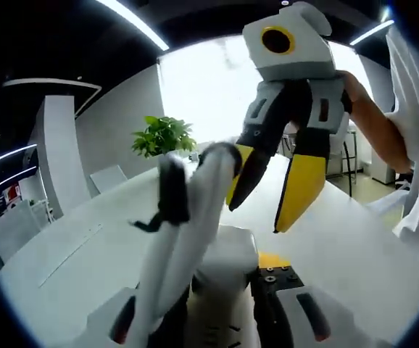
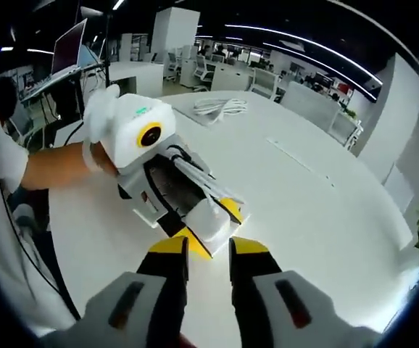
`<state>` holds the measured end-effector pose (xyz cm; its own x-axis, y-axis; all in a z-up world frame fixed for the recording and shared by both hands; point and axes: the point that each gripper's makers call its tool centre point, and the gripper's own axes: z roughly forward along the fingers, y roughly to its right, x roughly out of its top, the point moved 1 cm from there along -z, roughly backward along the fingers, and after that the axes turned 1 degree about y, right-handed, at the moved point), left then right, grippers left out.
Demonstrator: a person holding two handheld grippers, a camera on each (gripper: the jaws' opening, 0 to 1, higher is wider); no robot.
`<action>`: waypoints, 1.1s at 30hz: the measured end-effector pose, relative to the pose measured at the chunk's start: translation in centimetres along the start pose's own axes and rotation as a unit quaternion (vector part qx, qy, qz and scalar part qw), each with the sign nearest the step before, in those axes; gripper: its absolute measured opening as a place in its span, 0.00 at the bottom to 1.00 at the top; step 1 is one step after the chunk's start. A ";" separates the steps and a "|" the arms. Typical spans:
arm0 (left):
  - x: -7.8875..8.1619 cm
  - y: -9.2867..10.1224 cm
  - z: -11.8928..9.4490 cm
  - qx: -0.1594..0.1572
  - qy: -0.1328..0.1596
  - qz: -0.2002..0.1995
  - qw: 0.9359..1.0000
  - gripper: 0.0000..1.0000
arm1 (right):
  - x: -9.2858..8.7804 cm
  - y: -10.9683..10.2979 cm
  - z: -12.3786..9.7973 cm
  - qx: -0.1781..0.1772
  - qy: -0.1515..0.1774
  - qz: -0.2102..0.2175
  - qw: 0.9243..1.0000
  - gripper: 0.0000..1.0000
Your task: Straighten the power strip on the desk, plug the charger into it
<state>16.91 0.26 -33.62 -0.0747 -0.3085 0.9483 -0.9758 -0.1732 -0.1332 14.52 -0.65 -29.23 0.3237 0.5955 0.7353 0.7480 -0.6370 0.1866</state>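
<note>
My left gripper (image 1: 231,274) (image 2: 211,226) is shut on a white block (image 1: 227,250) (image 2: 208,216) that looks like the charger, held above the white table (image 2: 304,181). A long white bar or cord (image 1: 188,232) with a black band runs up from it, close to the lens. In the right gripper view, white cords (image 2: 192,171) lie along the left gripper's body. My right gripper (image 1: 256,217) (image 2: 209,248) is open. Its yellow tips sit just short of the block, and one jaw touches the bar's far end. A coiled white cord bundle (image 2: 220,107) lies far off on the table.
A person's arm (image 2: 50,163) (image 1: 376,123) reaches in beside the table edge. A potted plant (image 1: 162,135) stands at the table's far end. A laptop (image 2: 68,47) and office chairs sit beyond the table. A seam (image 2: 296,156) runs across the tabletop.
</note>
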 end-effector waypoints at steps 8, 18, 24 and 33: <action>0.2 -0.1 -0.1 -0.001 0.005 -0.006 1.000 0.37 | -0.1 -0.1 -0.6 -0.004 0.019 0.012 1.000 0.27; -0.5 0.6 -0.3 -0.007 -0.014 0.018 1.000 0.40 | -0.2 -1.0 -0.7 0.004 0.059 0.035 0.998 0.32; -0.1 0.4 -0.7 -0.009 -0.005 0.005 1.000 0.46 | -0.4 -2.0 -0.5 0.018 0.072 0.042 0.996 0.34; 0.1 -0.8 -1.3 0.002 -0.005 0.015 1.000 0.51 | -0.7 -1.4 -0.6 0.011 0.082 0.045 0.996 0.39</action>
<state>17.40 1.57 -33.09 -0.1011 -0.3237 0.9407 -0.9722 -0.1685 -0.1624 12.88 -0.53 -29.61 0.2927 0.4482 0.8447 0.7330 -0.6724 0.1028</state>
